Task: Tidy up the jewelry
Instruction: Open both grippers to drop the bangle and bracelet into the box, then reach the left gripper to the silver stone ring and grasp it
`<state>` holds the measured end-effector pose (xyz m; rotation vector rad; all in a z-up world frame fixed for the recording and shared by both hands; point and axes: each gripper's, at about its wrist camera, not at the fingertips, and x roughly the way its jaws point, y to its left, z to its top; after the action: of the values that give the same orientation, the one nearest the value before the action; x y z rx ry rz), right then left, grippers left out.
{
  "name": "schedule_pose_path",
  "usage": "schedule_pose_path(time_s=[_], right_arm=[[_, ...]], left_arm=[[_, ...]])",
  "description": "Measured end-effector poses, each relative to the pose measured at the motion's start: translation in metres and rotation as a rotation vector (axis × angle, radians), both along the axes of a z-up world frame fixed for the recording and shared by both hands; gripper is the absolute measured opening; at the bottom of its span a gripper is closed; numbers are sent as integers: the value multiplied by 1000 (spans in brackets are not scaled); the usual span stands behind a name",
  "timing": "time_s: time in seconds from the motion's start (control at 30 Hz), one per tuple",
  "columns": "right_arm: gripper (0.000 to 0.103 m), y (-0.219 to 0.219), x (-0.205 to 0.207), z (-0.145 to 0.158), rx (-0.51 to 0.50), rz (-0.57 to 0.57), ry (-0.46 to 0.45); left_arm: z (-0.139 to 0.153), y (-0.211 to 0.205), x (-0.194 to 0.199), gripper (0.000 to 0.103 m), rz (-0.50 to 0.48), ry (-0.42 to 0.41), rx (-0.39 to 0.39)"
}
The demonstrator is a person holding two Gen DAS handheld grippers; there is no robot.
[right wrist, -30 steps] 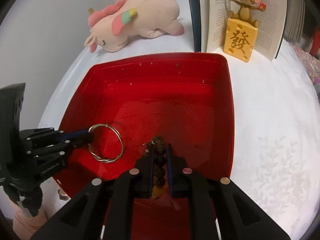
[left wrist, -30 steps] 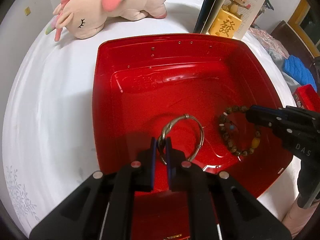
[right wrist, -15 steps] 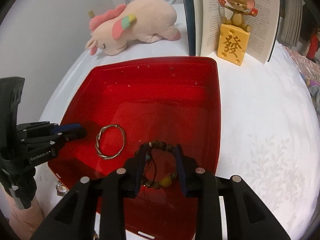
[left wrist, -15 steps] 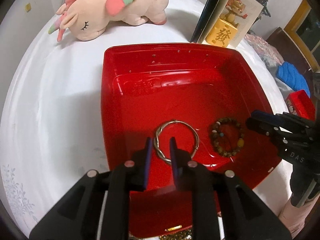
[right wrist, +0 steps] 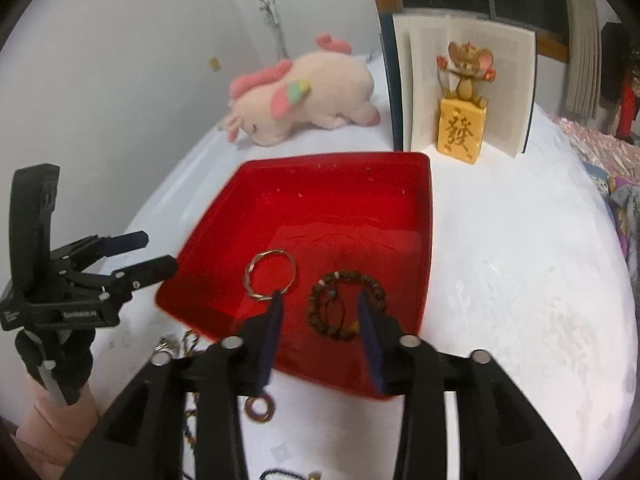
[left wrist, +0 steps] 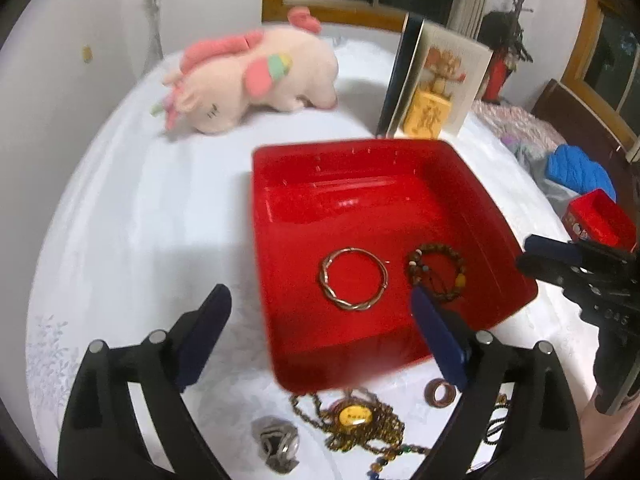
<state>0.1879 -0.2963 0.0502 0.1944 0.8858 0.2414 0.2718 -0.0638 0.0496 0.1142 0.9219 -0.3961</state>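
Two pieces lie side by side in the red tray (left wrist: 360, 208): a metal bangle (left wrist: 354, 279) and a bead bracelet (left wrist: 437, 277); the left gripper (left wrist: 318, 316) gapes wide, holding nothing; the right gripper (right wrist: 320, 316) is parted and empty above the tray's near edge; a ring (left wrist: 440, 393) and necklace (left wrist: 354, 420) lie on the white cloth (left wrist: 140, 220).

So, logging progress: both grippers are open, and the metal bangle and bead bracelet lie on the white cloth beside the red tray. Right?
Not quite. The metal bangle and bead bracelet lie inside the red tray, not on the cloth, as the left wrist view shows. Both the left gripper and right gripper are open.
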Motion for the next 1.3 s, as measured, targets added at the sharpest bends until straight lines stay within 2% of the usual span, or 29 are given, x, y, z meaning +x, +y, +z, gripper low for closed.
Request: schedule_pose_path(time_s=[0.13, 0.4, 0.87, 1.3], right_arm=[[43, 5, -31, 6, 15, -8, -39], [43, 12, -77, 4, 33, -7, -64], [43, 29, -125, -18, 31, 8, -3], [43, 50, -134, -48, 26, 26, 87]], left_arm=[[8, 17, -21, 92, 14, -29, -14], [3, 55, -57, 93, 61, -40, -10], [-31, 107, -99, 93, 133, 22, 13], [-77, 94, -81, 93, 121, 126, 80]])
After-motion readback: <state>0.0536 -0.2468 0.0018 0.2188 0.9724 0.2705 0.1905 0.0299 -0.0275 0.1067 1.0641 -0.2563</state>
